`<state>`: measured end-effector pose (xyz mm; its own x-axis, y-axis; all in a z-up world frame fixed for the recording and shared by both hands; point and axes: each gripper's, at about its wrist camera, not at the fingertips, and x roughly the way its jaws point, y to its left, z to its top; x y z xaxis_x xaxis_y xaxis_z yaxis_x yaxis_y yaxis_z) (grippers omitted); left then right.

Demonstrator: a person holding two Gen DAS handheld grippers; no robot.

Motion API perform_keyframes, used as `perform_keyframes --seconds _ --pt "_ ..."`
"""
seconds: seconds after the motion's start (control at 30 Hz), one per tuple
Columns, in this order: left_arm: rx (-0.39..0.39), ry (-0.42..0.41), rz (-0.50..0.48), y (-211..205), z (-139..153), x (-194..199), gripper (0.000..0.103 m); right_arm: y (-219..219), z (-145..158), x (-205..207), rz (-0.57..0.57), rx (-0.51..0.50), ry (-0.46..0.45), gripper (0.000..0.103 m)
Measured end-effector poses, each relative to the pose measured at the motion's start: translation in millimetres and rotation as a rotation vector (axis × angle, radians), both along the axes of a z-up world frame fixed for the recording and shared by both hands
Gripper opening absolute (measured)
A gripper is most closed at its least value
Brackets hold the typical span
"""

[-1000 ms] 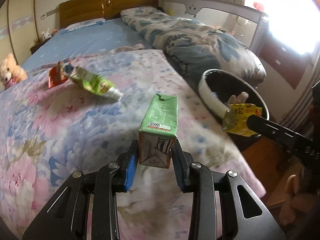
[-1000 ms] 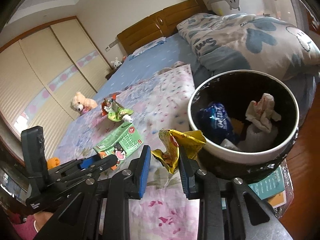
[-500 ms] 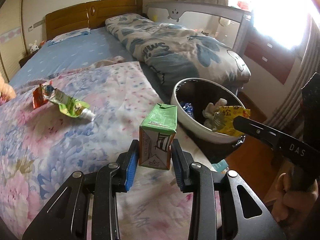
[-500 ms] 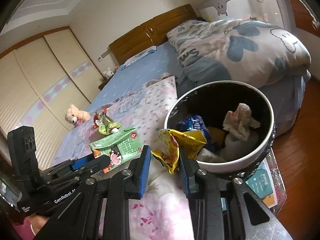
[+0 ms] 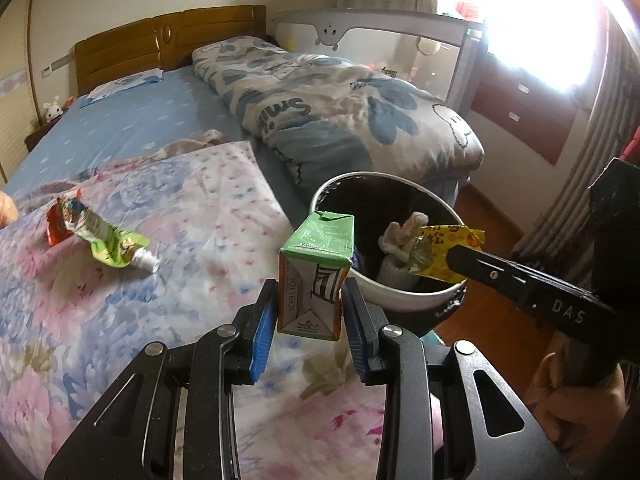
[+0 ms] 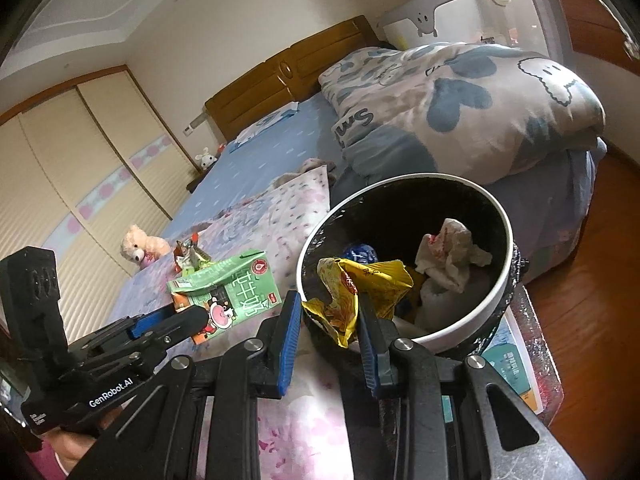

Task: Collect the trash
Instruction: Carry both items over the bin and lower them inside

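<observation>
Both tools loaded, neither load dropped yet.

Left gripper (image 5: 308,312) pinches a green milk carton (image 5: 316,272) by its lower end, blue pads pressed on both sides; carton upright, hanging over the floral quilt (image 5: 120,320) just short of the bin's near rim, at about 8 o'clock from the bin mouth.

Right gripper (image 6: 326,332) clamps a crumpled yellow snack wrapper (image 6: 356,292). The far pad presses on it; whether the near pad touches, cannot tell. Wrapper overlaps the near rim of the trash bin (image 6: 472,320), roughly 7 o'clock on its mouth.

Progress, as judged: bin already holds a wadded white tissue (image 6: 452,256) and a blue packet (image 6: 362,254), so some collecting is done. Left to do: release both held pieces, then fetch the green squeeze pouch (image 5: 114,242) and the red-orange wrapper (image 5: 56,226) touching its far end, both lying on the quilt at about 9 o'clock from the bin, well apart from it.

View differences:
- Left wrist view shows the leftover pouch and wrapper clearly, plus bright window glare at 2 o'clock; the blue packet is hidden behind the carton.
- Right wrist view shows the bin's contents, a teddy bear (image 6: 140,246) on the bed, wardrobe doors, and a printed sheet (image 6: 516,368) under the bin; the leftover litter is mostly hidden behind the carton.
</observation>
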<state>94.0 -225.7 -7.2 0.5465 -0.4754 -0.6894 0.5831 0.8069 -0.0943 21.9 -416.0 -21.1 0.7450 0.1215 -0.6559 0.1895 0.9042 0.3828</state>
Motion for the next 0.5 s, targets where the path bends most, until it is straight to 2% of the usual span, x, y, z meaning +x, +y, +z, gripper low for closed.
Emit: perform_keyframes --seconds 0.5 --pt "-0.002 0.007 -0.032 -27.5 -1.5 6.1 0.031 -22.3 -6.2 3.1 -0.041 -0.005 0.014 0.028"
